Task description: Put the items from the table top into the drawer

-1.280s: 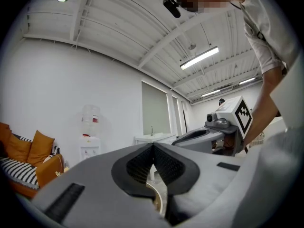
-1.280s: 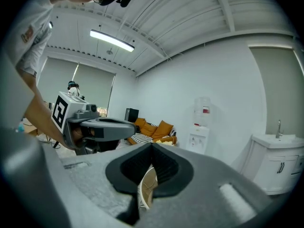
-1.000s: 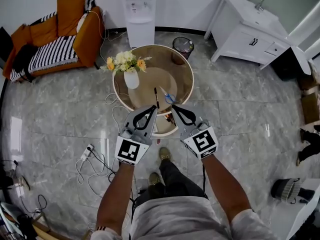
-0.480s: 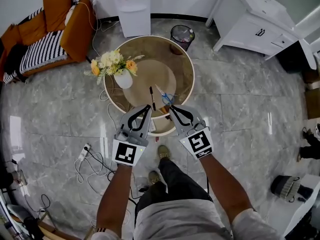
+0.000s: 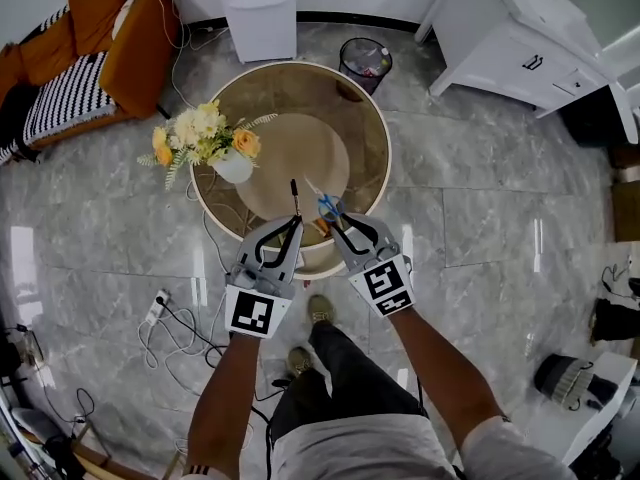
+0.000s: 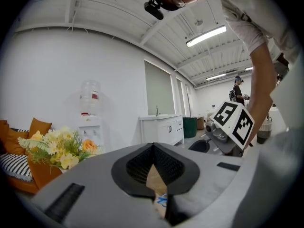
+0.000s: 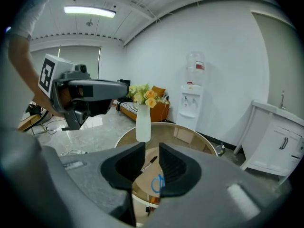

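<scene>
A black pen [image 5: 295, 196] and blue-handled scissors [image 5: 326, 207] lie near the front rim of the round glass table [image 5: 375, 118]. My left gripper [image 5: 297, 221] hovers just short of the pen. In the left gripper view my left gripper [image 6: 153, 148] is shut, its pads meeting with nothing between them. My right gripper [image 5: 334, 225] is just short of the scissors. Its jaws have just been opening, and my right gripper [image 7: 152, 151] now stands open and empty, with the pen [image 7: 148, 163] and scissors [image 7: 156, 183] showing beyond the gap.
A white vase [image 5: 232, 166] of flowers [image 5: 200, 133] stands on the table's left side. Around the table are a water dispenser [image 5: 258, 8], an orange sofa [image 5: 100, 58], a bin [image 5: 364, 60], a white cabinet [image 5: 520, 48] and a power strip [image 5: 155, 308] with cables.
Both grippers have come down and forward to the table's near rim, close to the pen and scissors. The right jaws have parted; the left stay closed.
</scene>
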Available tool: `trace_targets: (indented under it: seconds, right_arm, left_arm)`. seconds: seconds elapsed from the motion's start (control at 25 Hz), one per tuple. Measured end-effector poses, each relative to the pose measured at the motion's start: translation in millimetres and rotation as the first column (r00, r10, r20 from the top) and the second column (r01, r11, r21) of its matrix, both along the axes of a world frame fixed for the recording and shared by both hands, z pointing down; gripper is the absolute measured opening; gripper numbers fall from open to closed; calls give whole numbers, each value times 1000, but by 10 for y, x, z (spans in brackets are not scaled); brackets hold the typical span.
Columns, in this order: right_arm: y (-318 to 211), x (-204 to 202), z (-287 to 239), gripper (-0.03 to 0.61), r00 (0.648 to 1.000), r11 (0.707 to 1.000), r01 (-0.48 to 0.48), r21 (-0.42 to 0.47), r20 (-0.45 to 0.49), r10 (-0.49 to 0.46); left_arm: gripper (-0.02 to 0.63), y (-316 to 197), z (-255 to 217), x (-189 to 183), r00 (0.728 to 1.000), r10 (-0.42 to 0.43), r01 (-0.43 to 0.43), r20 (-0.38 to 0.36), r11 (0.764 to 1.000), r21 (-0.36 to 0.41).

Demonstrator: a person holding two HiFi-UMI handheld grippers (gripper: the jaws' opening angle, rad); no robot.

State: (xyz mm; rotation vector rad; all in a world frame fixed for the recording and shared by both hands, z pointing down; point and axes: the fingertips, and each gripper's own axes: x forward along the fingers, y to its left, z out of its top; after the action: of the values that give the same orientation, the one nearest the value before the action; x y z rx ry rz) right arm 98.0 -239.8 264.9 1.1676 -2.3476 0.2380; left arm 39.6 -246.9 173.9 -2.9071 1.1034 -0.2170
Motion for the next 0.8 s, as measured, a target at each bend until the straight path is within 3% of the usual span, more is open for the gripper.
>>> trace_targets:
  seconds: [0.36, 0.8]
  right_arm:
    - [-227, 194, 1001, 117, 995, 985, -39, -168, -95, 23]
    - [-434, 249, 1881, 117, 981, 953, -74, -294, -194, 16]
  left_arm:
    - [0, -201, 580, 146, 1000, -1, 2, 24, 999, -53]
    - [0, -297, 1051, 81, 999, -9, 12, 37, 998, -69]
